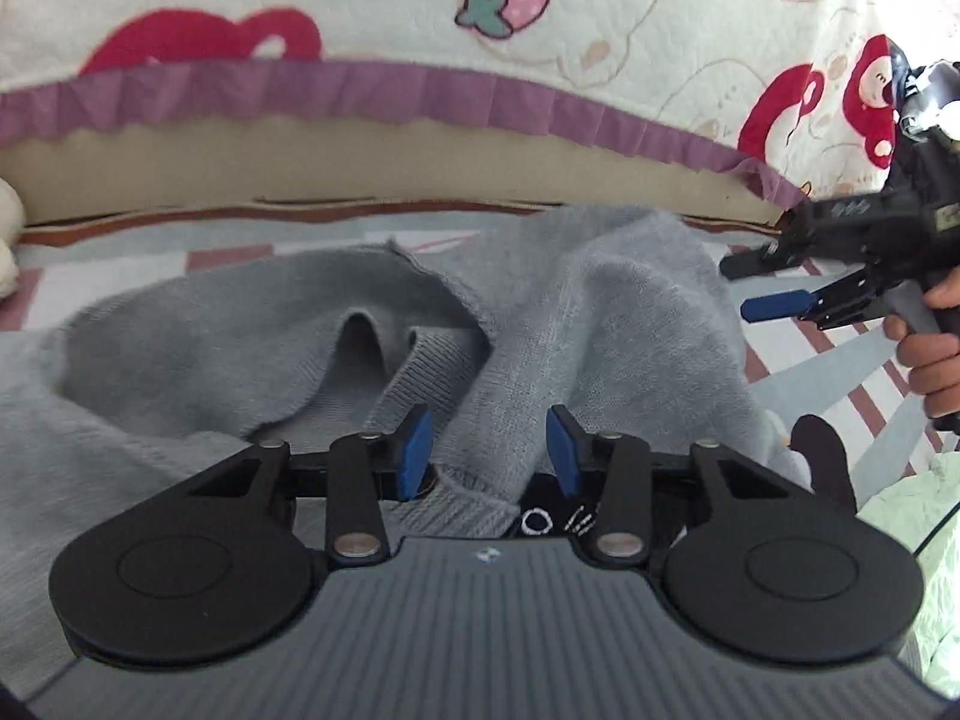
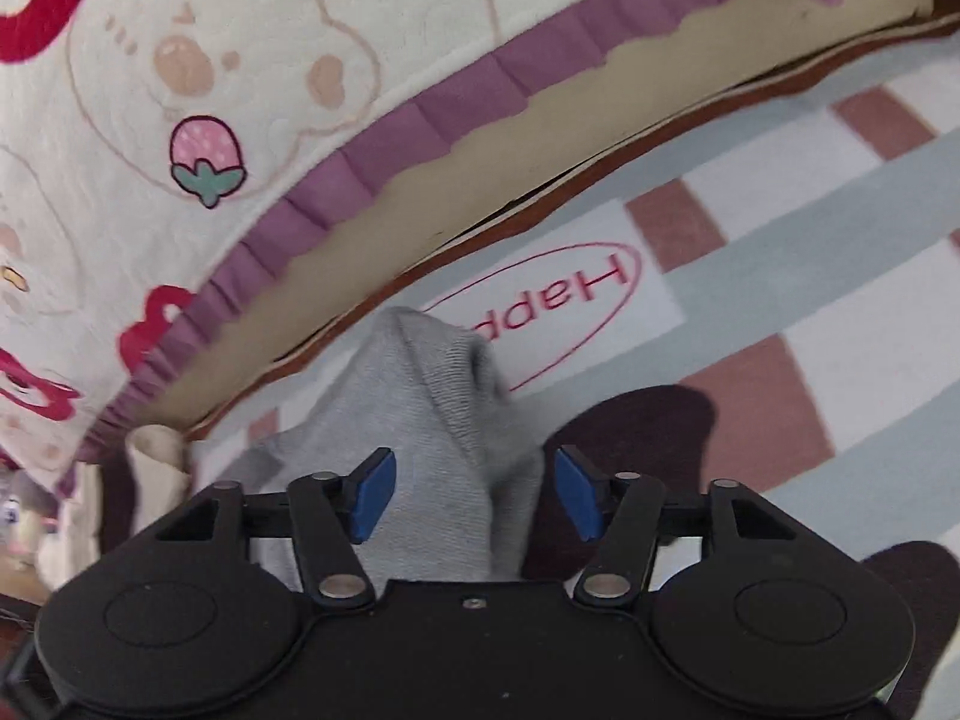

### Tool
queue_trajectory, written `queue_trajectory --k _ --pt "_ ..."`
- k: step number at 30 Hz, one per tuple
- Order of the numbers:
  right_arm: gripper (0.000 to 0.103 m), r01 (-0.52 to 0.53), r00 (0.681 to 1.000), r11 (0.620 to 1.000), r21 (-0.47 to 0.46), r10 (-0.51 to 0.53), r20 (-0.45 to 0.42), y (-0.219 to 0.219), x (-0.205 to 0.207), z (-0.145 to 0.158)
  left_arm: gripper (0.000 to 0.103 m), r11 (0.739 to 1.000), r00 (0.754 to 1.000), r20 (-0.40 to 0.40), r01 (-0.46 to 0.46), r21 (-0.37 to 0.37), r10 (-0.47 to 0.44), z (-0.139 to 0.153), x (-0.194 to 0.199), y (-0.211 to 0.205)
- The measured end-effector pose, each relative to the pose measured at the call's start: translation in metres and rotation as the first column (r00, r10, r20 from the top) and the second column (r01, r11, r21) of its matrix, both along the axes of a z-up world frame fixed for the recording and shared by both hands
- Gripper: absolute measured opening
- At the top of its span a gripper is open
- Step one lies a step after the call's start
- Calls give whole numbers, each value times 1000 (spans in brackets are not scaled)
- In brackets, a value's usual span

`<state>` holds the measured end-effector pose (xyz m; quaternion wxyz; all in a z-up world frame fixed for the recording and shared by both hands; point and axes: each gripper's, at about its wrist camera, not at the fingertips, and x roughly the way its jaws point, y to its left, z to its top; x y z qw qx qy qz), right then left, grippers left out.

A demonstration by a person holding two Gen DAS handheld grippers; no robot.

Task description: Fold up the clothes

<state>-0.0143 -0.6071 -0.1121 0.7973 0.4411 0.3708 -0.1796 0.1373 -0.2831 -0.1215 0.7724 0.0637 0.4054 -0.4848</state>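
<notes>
So the grey knit sweater (image 1: pixel 372 324) is lying rumpled on the checked bedsheet (image 2: pixel 840 276), right under both grippers. Left gripper (image 1: pixel 489 450) is wide open over a fold, gripping nothing. Right gripper (image 2: pixel 474 492) is open too, a sleeve bunched between its fingers. A cartoon strawberry quilt (image 1: pixel 540 30) hangs behind.

My left gripper (image 1: pixel 489 450) has a matte black body with two round black discs flanking a ribbed grey centre plate, where a small pale emblem sits. Black linkage arms pinned with silver rivets run forward to blue pads (image 1: pixel 414 453). My right gripper (image 2: pixel 474 495) is built the same way, though its centre plate is plain black with one small screw. Beside that gripper's grey handle, my right hand (image 1: pixel 933 354) shows bare skin.
</notes>
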Motion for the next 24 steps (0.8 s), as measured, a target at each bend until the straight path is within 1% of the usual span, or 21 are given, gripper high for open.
queue_trajectory --k 1,2,4,5,6,7,8,9,10,11,12,13,14,15,16,17,19,21,22,24 --pt "70 8 1000 1000 15 -8 1 -2 1 -4 44 1000 1000 -10 17 -2 -17 -4 0 -7" --pt "70 27 1000 999 29 -27 0 -3 2 -8 48 999 999 -2 36 7 -36 -8 -2 -14" --pt "70 51 999 996 67 -52 5 -3 9 -18 57 996 999 22 43 74 -45 -21 -4 -23" --pt "70 42 999 996 82 -43 15 -3 14 -23 63 993 998 33 43 111 -47 -29 -5 -27" --pt "70 21 999 995 95 -23 22 -2 21 -29 61 989 998 44 45 142 -51 -33 -5 -28" --pt "70 -4 1000 994 109 2 18 -1 28 -37 56 984 997 53 47 169 -57 -37 -5 -27" --pt "70 -13 1000 994 112 13 6 2 34 -43 34 985 995 76 52 162 -65 -37 -5 -23" --pt "69 -4 1000 995 96 3 7 6 39 -47 10 988 993 94 55 141 -69 -34 -5 -16" --pt "57 -5 1000 997 74 2 29 11 42 -46 10 991 993 103 43 130 -57 -28 -4 -9" --pt "30 -27 998 999 38 24 54 19 45 -40 10 993 993 109 21 119 -34 -19 -1 0" --pt "28 -57 996 998 -20 58 69 30 50 -31 10 995 994 110 0 95 -10 -9 1 11" --pt "26 -86 992 993 -78 92 81 41 54 -22 10 998 996 88 -7 65 2 2 4 24" --pt "24 -123 986 983 -138 137 92 55 58 -11 10 999 998 56 -10 35 9 12 7 38" --pt "24 -179 974 963 -203 202 99 74 61 2 10 1000 1000 18 -10 9 10 22 11 50" --pt "24 -238 957 935 -262 272 104 93 64 15 11 1000 1000 -17 -17 -19 17 28 14 63" --pt "24 -308 928 899 -310 356 111 115 66 27 13 998 998 -48 -31 -47 29 31 16 75" --pt "23 -431 855 812 -393 507 110 158 70 46 13 992 992 -117 -70 -103 58 33 21 102" --pt "23 -528 788 747 -404 608 94 199 71 47 22 981 980 -176 -120 -152 93 29 29 124" --pt "23 -573 753 712 -405 652 82 219 72 45 24 975 973 -200 -146 -168 111 28 34 134" --pt "23 -652 695 653 -385 718 42 252 71 27 32 963 959 -246 -190 -192 141 23 43 148"
